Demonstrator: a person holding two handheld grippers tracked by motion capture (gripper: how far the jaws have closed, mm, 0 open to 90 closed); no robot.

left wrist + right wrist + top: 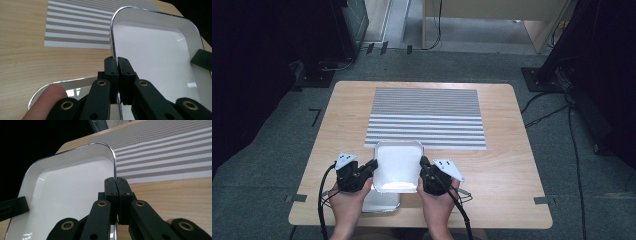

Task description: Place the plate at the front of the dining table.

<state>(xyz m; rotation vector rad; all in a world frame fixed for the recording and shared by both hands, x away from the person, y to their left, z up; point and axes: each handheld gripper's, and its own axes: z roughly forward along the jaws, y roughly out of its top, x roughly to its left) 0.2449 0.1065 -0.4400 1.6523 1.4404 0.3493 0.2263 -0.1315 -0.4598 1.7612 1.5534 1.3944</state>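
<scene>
White tray (pixel 398 165) up off the table here, a shallow rectangular one with rounded corners and a shiny chrome-like rim, gripped by its two side edges. It hangs close to level, its far end just over the near edge of the striped mat. Beneath its near left corner lies a second tray (pixel 381 202), seemingly the same kind, flat on the wood.

striped mat (pixel 426 117) flat ahead (no obstacle), second tray (pixel 381 202) underneath
</scene>
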